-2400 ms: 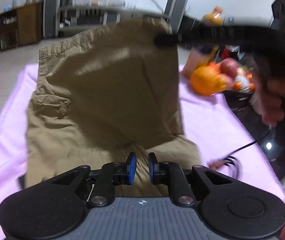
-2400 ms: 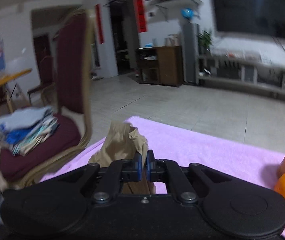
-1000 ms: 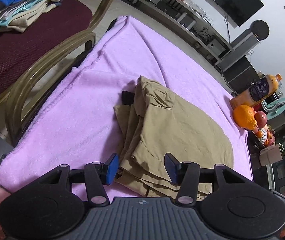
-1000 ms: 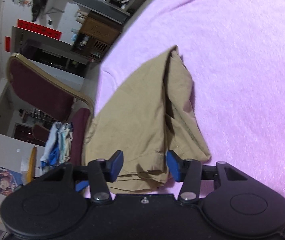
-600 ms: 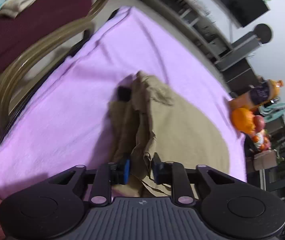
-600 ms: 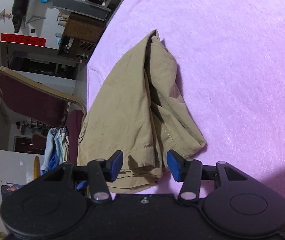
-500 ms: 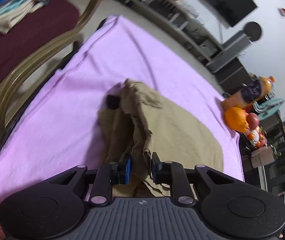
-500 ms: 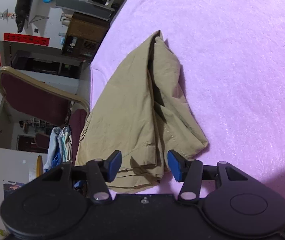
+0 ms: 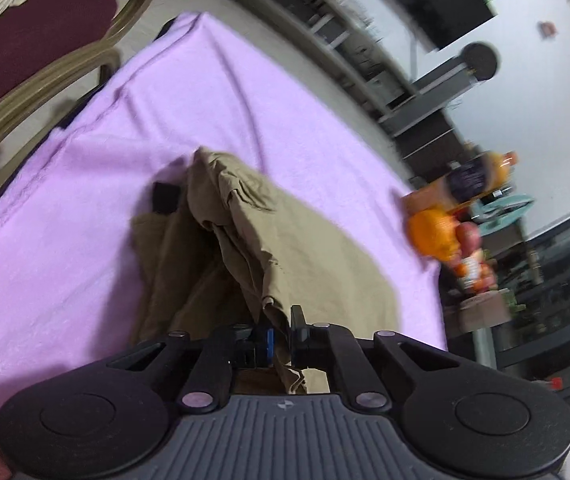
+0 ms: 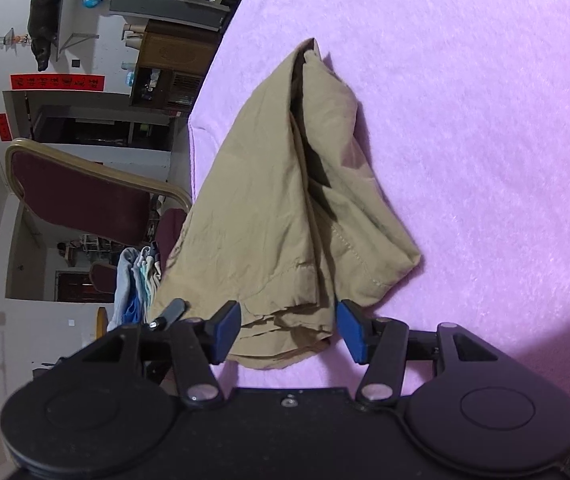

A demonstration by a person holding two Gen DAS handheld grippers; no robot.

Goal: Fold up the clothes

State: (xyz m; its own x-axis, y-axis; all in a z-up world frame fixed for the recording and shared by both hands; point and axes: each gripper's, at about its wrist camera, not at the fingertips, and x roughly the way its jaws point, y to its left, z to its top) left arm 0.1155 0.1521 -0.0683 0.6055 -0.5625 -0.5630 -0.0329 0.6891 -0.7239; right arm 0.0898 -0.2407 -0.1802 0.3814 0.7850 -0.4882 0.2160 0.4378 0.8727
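Your left hand-held gripper (image 9: pixel 281 340) pinches the khaki garment (image 9: pixel 285 248); close the gaping, empty right hand-held gripper (image 10: pixel 289 330) on its near hem.

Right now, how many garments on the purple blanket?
1: the khaki garment, folded mid-blanket, edge pinched by the left gripper. The clothes stack sits on the chair, off the blanket.

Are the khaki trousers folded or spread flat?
Folded: the khaki trousers lie doubled in stacked layers on the purple blanket, hems bunched together.
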